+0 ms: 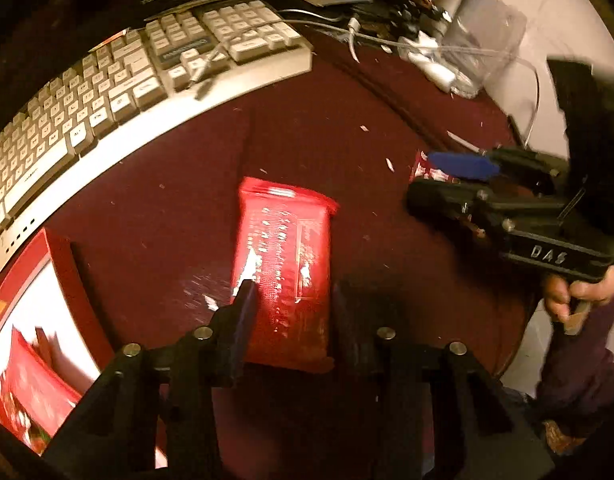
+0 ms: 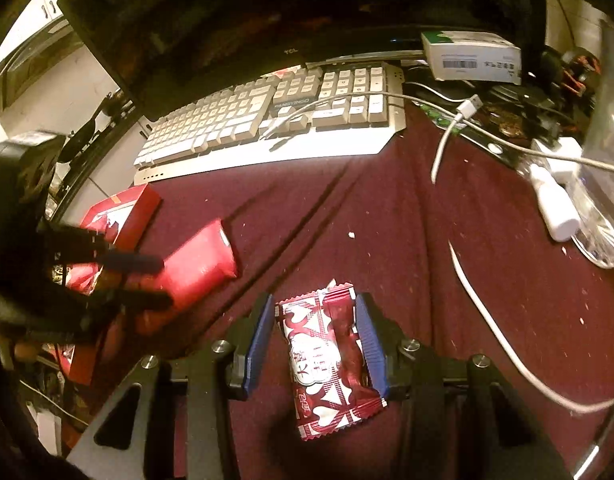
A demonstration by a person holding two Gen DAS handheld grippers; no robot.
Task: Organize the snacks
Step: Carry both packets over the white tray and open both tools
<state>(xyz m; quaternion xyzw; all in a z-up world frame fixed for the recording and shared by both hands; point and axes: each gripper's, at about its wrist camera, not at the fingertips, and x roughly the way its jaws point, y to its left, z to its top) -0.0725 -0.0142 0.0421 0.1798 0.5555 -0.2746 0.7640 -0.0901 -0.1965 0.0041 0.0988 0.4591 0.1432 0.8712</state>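
Note:
My left gripper (image 1: pixel 291 292) stands around a long red snack pack (image 1: pixel 285 272), with its jaws close on both sides; it shows from the right wrist view (image 2: pixel 147 280) holding the red pack (image 2: pixel 199 264) tilted above the maroon table (image 2: pixel 387 220). My right gripper (image 2: pixel 317 332) has its blue pads (image 2: pixel 259 336) on both sides of a dark red-and-white candy wrapper (image 2: pixel 327 360). In the left wrist view the right gripper (image 1: pixel 419 178) holds that wrapper (image 1: pixel 423 168). A red box (image 1: pixel 35 320) with snacks inside sits at lower left, also seen in the right wrist view (image 2: pixel 123 216).
A white keyboard (image 2: pixel 275 120) lies at the back of the table, with a monitor (image 2: pixel 187 32) behind it. White cables (image 2: pixel 491 320), a charger (image 2: pixel 555 208), a clear plastic container (image 2: pixel 607 160) and a white carton (image 2: pixel 471 56) crowd the right and far side.

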